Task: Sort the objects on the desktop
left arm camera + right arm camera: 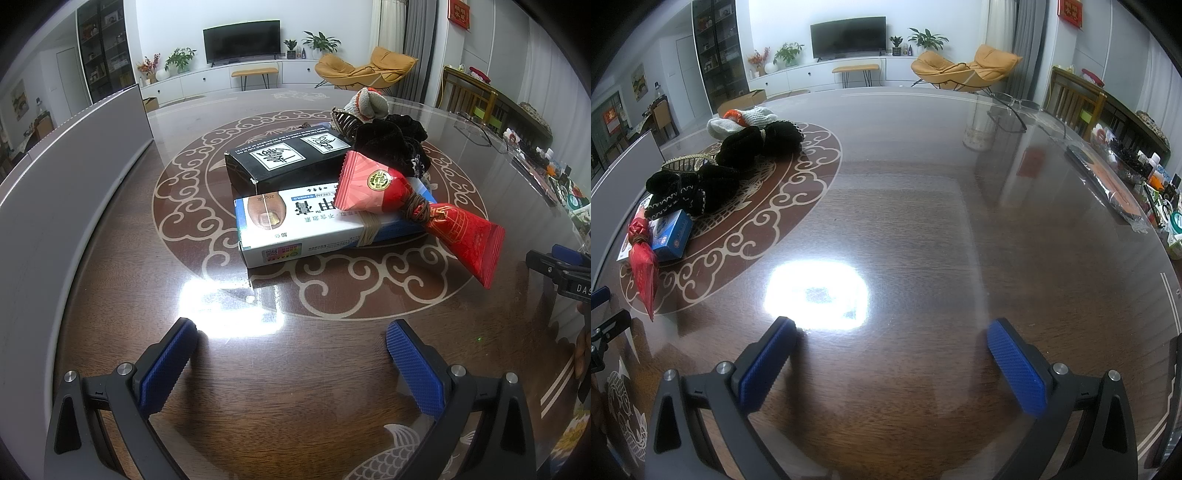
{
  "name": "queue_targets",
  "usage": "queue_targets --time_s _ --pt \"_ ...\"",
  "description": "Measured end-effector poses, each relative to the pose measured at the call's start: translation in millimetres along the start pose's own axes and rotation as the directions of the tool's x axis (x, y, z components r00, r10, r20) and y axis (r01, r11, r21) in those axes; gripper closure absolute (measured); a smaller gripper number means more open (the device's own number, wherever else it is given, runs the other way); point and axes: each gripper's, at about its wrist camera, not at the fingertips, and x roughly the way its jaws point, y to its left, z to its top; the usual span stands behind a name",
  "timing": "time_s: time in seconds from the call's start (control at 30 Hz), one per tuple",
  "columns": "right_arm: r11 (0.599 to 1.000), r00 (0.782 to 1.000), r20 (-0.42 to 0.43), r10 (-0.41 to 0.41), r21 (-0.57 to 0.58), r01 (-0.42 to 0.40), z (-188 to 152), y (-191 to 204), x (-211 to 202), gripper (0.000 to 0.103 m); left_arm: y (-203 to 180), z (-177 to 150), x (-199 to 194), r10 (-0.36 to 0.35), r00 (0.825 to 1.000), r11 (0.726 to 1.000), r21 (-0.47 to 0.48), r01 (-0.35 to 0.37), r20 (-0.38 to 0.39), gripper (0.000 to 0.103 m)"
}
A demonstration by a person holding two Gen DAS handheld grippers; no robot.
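Pile: red wrapper (417,210) atop white box (314,225), long axis 10-to-4 o'clock. Lies at 12 o'clock from left gripper (291,354), the nearer; 10 o'clock from right gripper (892,354). Both spread, empty.

Bare table (923,221) ahead of right gripper (890,343), free passage. Left gripper (291,343) faces white-blue cream box (295,229); grey panel (74,184) walls its left side.
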Motion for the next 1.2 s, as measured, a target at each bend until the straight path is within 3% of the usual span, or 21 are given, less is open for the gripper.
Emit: queue_targets --time_s 0.97,1.2 --pt "1.0 1.0 0.0 0.0 -0.001 0.0 0.3 0.2 0.3 0.0 0.0 0.2 0.8 -0.003 1.0 1.0 0.0 0.003 0.001 0.0" --pt "1.0 1.0 0.0 0.0 -0.001 0.0 0.4 0.3 0.4 0.0 3.9 0.6 -1.8 -0.051 0.999 0.999 -0.002 0.051 0.004 0.0"
